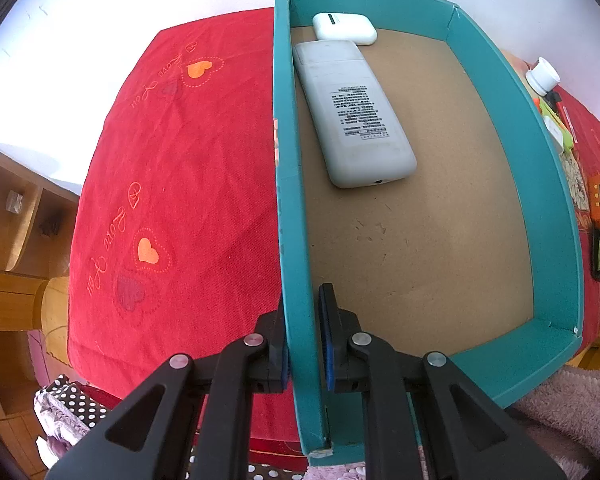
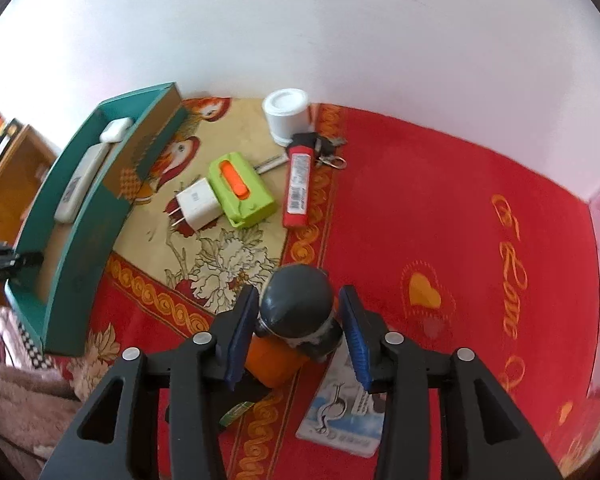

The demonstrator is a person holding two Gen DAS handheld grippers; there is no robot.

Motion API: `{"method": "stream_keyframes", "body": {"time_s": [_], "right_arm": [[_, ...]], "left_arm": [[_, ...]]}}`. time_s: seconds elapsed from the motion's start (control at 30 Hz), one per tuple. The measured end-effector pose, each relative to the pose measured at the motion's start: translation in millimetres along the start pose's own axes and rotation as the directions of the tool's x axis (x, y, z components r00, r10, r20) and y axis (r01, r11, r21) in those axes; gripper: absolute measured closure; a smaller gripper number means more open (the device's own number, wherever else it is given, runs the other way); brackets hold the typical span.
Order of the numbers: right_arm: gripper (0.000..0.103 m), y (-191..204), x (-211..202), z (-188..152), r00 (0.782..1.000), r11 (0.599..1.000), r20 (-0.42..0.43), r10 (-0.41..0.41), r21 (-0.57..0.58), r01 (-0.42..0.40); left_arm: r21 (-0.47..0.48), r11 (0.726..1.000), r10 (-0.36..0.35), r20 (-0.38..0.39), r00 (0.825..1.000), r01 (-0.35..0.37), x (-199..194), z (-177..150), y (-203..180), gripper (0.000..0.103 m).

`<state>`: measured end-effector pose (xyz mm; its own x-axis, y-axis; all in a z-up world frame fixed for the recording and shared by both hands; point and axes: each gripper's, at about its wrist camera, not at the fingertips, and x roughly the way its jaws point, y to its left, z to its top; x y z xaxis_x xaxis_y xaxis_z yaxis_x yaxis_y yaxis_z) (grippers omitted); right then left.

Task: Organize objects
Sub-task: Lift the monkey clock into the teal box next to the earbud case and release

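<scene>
My left gripper (image 1: 303, 304) is shut on the long left wall of the teal box (image 1: 540, 200), one pad outside and one inside. In the box lie a grey remote (image 1: 352, 112) and a white earbud case (image 1: 344, 28). In the right wrist view the box (image 2: 80, 248) is at the left. My right gripper (image 2: 299, 292) points down with its blue pads close against both sides of the dark dome of an orange and black device (image 2: 276, 360). Its black lower part runs under my fingers. I cannot tell whether it rests on the cloth.
On the red cloth beyond the device lie a white charger (image 2: 198, 204), a green case with an orange slider (image 2: 242, 188), a red stick (image 2: 298, 184), keys (image 2: 328, 152) and a white jar (image 2: 286, 114). A printed card (image 2: 344, 412) lies under my right finger. A wooden shelf (image 1: 16, 208) stands left.
</scene>
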<state>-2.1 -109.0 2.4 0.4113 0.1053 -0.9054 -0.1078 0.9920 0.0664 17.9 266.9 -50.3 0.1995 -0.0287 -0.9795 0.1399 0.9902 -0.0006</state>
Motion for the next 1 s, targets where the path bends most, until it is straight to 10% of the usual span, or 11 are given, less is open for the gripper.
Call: {"method": "stream_keyframes", "body": {"time_s": [0.37,0.63,1.0], "right_arm": [[0.059,12,32,-4,0.976,0.971,-0.158,-0.148,0.166,0.174],[0.059,32,37,15,0.992,0.995,-0.085,-0.096,0.014,0.098],[0.059,9,14,-4,0.997,0.976,-0.071,0.007,0.218,0.008]], "left_arm": [[0.013,1.000,-0.003,0.008,1.000,0.003,0,-3,2,0.092],[0.030,1.000,-0.007,0.019,1.000,0.006,-3,-6,-3,0.092],[0.031,0.999,-0.010,0.029,1.000,0.009,-7,-11,-4,0.092]]}}
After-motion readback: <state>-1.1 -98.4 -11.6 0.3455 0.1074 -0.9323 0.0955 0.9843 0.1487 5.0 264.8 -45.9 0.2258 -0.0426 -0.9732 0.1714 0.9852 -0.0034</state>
